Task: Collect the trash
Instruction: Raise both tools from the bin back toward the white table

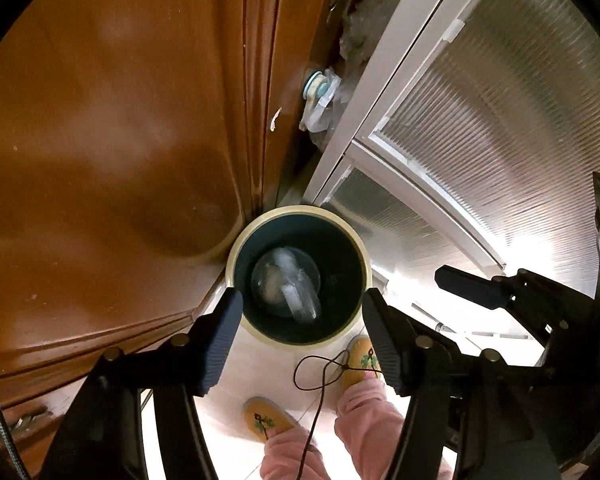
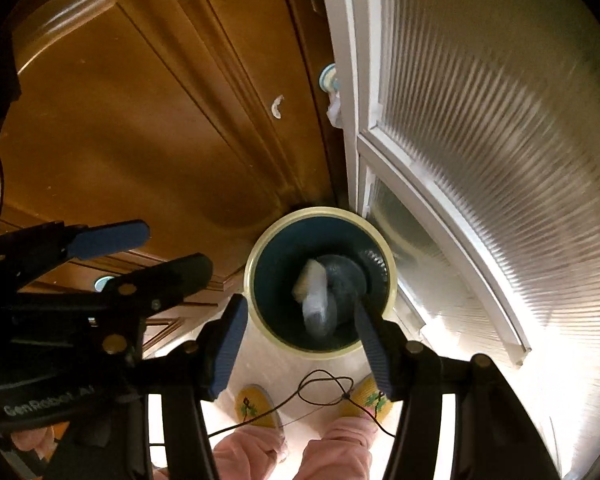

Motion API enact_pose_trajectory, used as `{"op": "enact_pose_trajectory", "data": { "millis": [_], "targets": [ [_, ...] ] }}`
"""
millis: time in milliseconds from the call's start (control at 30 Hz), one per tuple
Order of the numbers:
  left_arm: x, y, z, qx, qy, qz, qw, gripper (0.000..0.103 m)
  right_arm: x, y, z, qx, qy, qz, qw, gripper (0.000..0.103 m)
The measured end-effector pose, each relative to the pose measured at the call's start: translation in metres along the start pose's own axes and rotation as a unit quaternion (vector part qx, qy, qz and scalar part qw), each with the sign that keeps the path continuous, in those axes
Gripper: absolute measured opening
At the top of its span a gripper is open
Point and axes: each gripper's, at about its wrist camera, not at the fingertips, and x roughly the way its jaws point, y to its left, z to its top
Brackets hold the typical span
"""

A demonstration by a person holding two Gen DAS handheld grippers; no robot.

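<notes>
Clear, crumpled plastic trash (image 1: 296,284) is seen lying at the bottom of a dark teal bin (image 1: 260,330) with a cream rim, set on the pale floor between a wooden cabinet (image 1: 120,120) and a ribbed glass door (image 1: 500,100). Both the left gripper (image 1: 302,344) and the right gripper (image 2: 300,340) are held above the bin with fingers spread and nothing gripped.
</notes>
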Motion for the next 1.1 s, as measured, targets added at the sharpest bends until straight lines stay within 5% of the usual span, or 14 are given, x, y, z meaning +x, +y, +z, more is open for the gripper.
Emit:
{"op": "enact_pose_trajectory", "data": {
  "millis": [400, 733, 1100],
  "targets": [
    [-0.065, -0.018, 0.006, 0.011, -0.012, -0.002, 0.9999, 0.061, -0.051, 0.007, 0.003, 0.023, 0.003, 0.020, 1.000, 0.056],
    [-0.179, -0.037, 0.005, 0.043, -0.032, -0.005, 0.9985, 0.061, -0.144, 0.025, -0.001, 0.036, 0.001, 0.019, 0.999, 0.056],
    [-0.308, -0.052, 0.011, 0.095, -0.094, 0.016, 0.9909, 0.061, -0.258, 0.047, 0.007, 0.047, -0.049, 0.014, 0.998, 0.056]
  ]
}}
